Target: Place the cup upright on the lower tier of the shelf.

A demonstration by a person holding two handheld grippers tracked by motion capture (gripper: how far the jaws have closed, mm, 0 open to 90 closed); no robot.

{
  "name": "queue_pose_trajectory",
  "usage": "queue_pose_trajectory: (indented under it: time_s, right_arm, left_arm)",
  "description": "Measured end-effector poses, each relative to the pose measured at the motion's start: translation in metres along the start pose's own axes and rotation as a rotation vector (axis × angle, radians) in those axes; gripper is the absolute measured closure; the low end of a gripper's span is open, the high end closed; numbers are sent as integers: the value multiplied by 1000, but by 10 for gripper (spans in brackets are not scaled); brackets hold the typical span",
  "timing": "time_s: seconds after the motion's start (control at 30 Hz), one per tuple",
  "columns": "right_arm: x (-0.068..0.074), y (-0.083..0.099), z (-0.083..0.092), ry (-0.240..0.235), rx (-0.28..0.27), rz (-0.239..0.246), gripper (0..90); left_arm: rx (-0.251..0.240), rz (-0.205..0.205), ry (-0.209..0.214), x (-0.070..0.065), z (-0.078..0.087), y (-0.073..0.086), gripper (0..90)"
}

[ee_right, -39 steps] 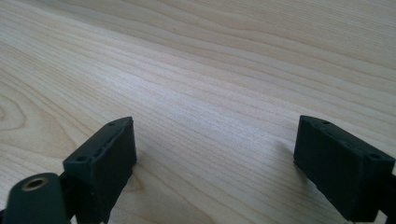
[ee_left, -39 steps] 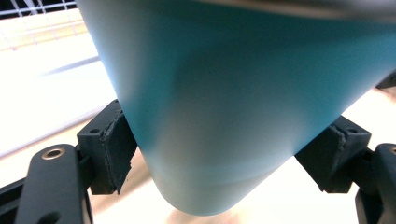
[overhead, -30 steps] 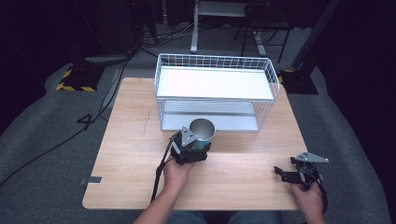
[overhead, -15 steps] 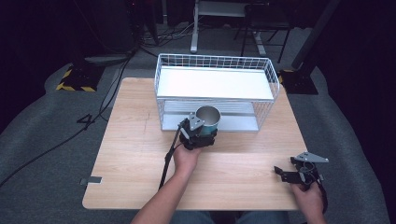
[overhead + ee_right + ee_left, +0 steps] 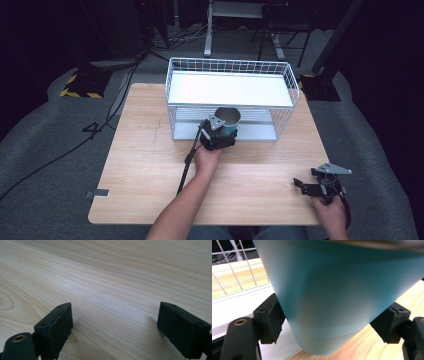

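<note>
Left gripper [image 5: 223, 132] clamps teal metal cup [image 5: 229, 120] at the front edge of white wire rack [image 5: 230, 65]'s lower shelf; right gripper [image 5: 305, 184] jaws spread, empty, low over wooden table [image 5: 145, 165]

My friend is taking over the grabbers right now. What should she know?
Left gripper: shut on the teal cup, held at the front of the white wire rack, by its lower shelf.
Right gripper: open, holding nothing, low over the wooden table near its front right corner.
Done: cup picked up and brought to the rack.
Left: probably set the cup on a shelf and let go.
</note>
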State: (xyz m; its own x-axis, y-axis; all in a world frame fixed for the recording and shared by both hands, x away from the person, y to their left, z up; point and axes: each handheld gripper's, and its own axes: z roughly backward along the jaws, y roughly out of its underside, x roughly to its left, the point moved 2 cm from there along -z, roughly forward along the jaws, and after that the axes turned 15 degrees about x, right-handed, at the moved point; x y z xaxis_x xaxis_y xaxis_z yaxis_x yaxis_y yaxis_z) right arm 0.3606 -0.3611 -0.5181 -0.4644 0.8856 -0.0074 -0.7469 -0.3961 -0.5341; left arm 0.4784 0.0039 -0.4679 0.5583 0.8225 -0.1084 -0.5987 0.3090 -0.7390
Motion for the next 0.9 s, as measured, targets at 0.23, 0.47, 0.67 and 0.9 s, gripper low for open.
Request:
queue_pose_trajectory:
  time_s: [0.23,0.47,0.67,0.9]
  right_arm:
    - [0,0,0,-3,0,1,137]
    - [1,0,0,-7,-1,3,142]
    - [1,0,0,-7,-1,3,142]
    - [1,0,0,-7,-1,3,142]
  left_arm:
    - [-2,22,1,2,-13,-9,214]
    - [-3,32,-22,5,-26,-14,213]
    - [11,36,-47,9,-35,-18,213]
    - [19,33,-70,13,-41,-19,212]
